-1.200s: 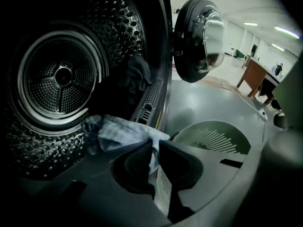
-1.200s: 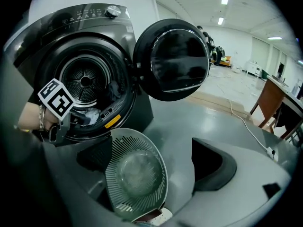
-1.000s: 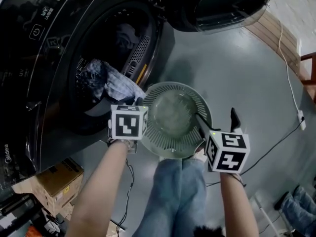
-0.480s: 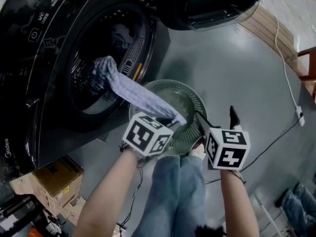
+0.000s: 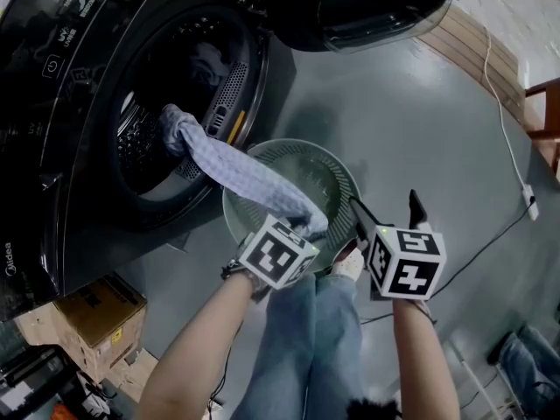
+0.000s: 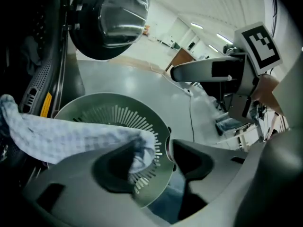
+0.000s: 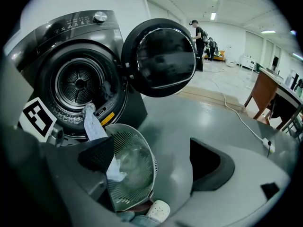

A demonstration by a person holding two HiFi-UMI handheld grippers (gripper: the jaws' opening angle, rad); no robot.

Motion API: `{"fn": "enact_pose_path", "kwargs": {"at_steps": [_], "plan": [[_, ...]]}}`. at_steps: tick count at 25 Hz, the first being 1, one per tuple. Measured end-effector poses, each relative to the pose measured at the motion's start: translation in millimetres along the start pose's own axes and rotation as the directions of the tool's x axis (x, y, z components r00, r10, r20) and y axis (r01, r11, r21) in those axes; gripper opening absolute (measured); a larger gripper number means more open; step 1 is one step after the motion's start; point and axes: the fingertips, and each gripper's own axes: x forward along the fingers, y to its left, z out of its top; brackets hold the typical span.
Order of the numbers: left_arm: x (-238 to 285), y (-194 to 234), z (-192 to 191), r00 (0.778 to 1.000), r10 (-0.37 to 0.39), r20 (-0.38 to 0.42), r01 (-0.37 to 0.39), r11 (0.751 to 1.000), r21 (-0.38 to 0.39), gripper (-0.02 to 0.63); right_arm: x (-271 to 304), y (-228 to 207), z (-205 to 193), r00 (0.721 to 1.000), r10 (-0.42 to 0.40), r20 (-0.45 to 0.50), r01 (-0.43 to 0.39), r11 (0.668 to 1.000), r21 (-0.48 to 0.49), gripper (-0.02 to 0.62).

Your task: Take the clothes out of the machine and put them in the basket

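Observation:
A pale blue checked cloth stretches from the mouth of the dark washing machine down over the round green basket on the floor. My left gripper is over the basket's near rim. Its jaws have just been opening. In the left gripper view the cloth's end lies against one pad with a gap to the other. My right gripper hangs open and empty over the basket's right edge. More dark clothes lie in the drum.
The machine's round door stands open above the basket. A white cable runs across the grey floor on the right. A cardboard box sits at the lower left. The person's legs are just behind the basket.
My left gripper has pulled the cloth from the drum's mouth out across the basket toward the person. The cloth now hangs stretched between drum and basket. The right gripper has barely shifted.

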Motion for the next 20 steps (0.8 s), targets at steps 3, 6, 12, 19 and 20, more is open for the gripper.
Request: {"fn": "enact_pose_path", "kwargs": {"at_steps": [3,6,12,19,20], "plan": [[4.4,18.7,-13.2,0.996,0.08,-0.031,-0.082,0.994,-0.071,0.489,1.5,0.0,-3.3,1.0,0.004,-0.008,-0.004,1.0,0.002,0.499],[-0.8,38.5,-16.9,0.984,0.177,-0.014,-0.178,0.98,-0.084,0.489,3.1,1.8,-6.0,1.0,0.011,-0.015,-0.011,1.0,-0.001,0.499],[-23.7,85.9,-14.8,0.922,0.385,0.045,-0.379,0.92,-0.101,0.489,8.5,6.7,-7.9,1.0,0.018,-0.025,-0.018,1.0,-0.006,0.499],[-76.2,149.3,-4.7,0.781,0.621,0.064,-0.61,0.781,-0.129,0.489,14.3,18.7,-4.7,0.999,0.027,-0.033,-0.028,1.0,-0.01,0.499],[-83.3,158.0,-3.0,0.76,0.647,0.06,-0.637,0.761,-0.125,0.489,15.7,20.5,-3.5,0.999,0.026,-0.03,-0.027,1.0,-0.011,0.499]]}}
